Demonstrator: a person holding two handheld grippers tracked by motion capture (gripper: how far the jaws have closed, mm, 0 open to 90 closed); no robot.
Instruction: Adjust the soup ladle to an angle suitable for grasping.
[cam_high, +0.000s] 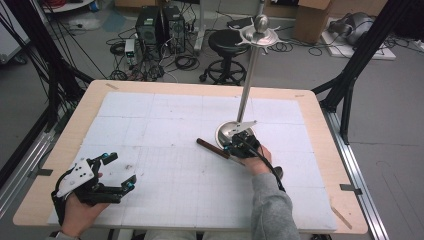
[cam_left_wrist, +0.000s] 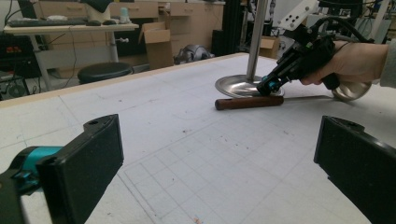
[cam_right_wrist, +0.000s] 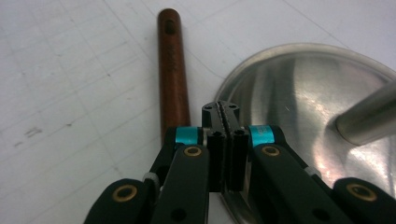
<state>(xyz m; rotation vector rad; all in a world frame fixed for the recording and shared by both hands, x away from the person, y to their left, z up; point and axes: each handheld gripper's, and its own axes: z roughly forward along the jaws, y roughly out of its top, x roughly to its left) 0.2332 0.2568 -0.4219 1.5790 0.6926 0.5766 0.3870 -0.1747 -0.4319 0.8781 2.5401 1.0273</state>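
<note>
A lab or workshop is suggested by computer towers, tangled floor cables, black frame struts, cardboard boxes and a stool.

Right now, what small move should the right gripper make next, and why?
Probably open the right gripper and shift it over the wooden handle. Its jaws are shut on nothing, between the handle and the stand's metal base.
</note>
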